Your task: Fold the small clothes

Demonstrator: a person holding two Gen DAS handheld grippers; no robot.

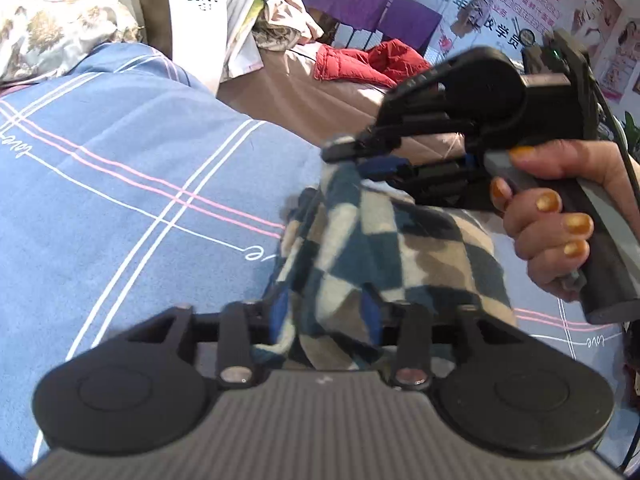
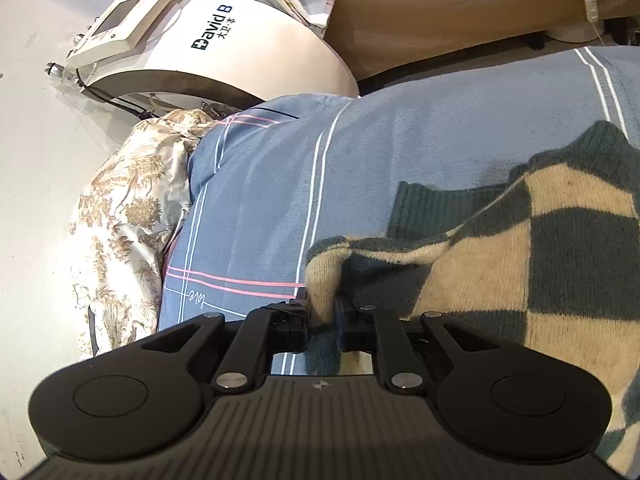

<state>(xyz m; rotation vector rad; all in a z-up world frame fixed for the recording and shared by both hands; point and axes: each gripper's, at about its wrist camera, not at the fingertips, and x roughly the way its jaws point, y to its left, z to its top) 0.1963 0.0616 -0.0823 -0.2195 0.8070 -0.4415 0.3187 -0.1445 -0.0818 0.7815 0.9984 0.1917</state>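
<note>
While you are working over the blue striped bedsheet (image 2: 380, 152), your left gripper (image 1: 326, 312) is pinching the teal-and-cream checked knit garment (image 1: 360, 240), your right gripper (image 2: 324, 316) is clamping its edge, cloth draping onto the sheet.

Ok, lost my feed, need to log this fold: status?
Left gripper shut on checkered sweater. Right gripper shut on its edge. Sweater partly lifted over blue blanket. Nothing in the way.

sweater (image 2: 540, 248): teal-and-cream checks, dark teal ribbing | bedsheet (image 1: 120, 184): blue, white and pink stripes | quilt (image 2: 120, 216): white, brown floral print | jacket (image 1: 360, 62): red | tongs (image 1: 326, 312): black
</note>
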